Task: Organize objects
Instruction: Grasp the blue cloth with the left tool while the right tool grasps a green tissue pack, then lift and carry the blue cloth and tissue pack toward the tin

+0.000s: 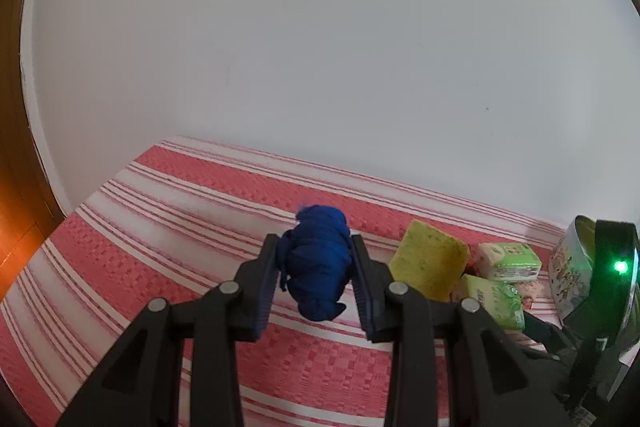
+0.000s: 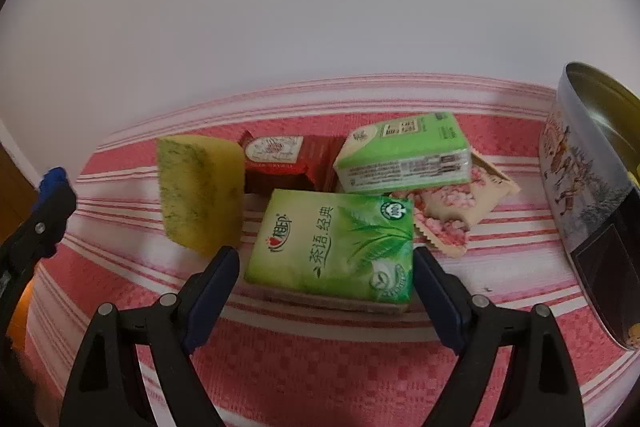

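Blue rolled cloth (image 1: 316,269) is clamped in the left gripper (image 1: 316,267); right gripper (image 2: 326,273) (fingers spread) straddles the near green tissue pack (image 2: 332,247).

Open striped tablecloth (image 1: 132,227) is lying bare to the left of the blue cloth bundle (image 1: 316,263), giving clear passage up to the wall (image 1: 320,47). Rightward, a yellow sponge (image 2: 200,191), red packet (image 2: 288,163), two green tissue packs (image 2: 332,247) (image 2: 404,155) and a pink wrapper (image 2: 452,215) are crowding together, touching or overlapping. A tin (image 2: 588,187) is blocking the far right; a bare strip is separating it from the pile.
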The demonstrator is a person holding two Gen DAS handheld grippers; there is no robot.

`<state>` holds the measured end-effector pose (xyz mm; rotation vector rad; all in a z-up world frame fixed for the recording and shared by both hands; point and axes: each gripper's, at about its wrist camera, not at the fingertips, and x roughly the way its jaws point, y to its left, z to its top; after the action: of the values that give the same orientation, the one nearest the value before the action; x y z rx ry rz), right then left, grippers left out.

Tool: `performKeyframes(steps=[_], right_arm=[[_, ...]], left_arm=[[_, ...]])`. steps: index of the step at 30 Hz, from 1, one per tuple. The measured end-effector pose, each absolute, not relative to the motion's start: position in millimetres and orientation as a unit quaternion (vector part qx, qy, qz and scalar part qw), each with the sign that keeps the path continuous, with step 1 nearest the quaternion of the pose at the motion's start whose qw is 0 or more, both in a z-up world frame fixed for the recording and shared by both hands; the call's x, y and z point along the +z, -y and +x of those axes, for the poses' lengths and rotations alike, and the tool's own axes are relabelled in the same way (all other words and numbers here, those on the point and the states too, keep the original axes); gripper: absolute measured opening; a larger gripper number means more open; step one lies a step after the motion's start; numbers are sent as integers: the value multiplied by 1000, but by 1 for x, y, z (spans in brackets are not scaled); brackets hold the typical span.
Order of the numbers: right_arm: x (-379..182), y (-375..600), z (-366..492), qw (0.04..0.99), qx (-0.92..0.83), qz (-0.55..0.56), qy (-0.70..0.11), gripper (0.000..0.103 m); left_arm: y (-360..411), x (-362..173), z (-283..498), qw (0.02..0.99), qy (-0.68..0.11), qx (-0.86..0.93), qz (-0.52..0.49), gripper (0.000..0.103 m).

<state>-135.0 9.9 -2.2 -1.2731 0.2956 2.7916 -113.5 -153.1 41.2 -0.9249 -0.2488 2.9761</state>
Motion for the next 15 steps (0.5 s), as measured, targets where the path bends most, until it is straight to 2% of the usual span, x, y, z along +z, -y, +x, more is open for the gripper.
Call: performKeyframes(steps=[2, 4, 15], right_arm=[[-3, -8, -136, 33, 904, -417, -91, 88], [-2, -7, -135, 32, 905, -415, -87, 77], [10, -26, -92, -19, 915, -389, -109, 77]], left_arm=[[154, 41, -114, 6, 82, 951, -299, 34], [155, 41, -114, 2, 85, 950, -300, 34], [158, 29, -122, -7, 73, 948, -308, 34]])
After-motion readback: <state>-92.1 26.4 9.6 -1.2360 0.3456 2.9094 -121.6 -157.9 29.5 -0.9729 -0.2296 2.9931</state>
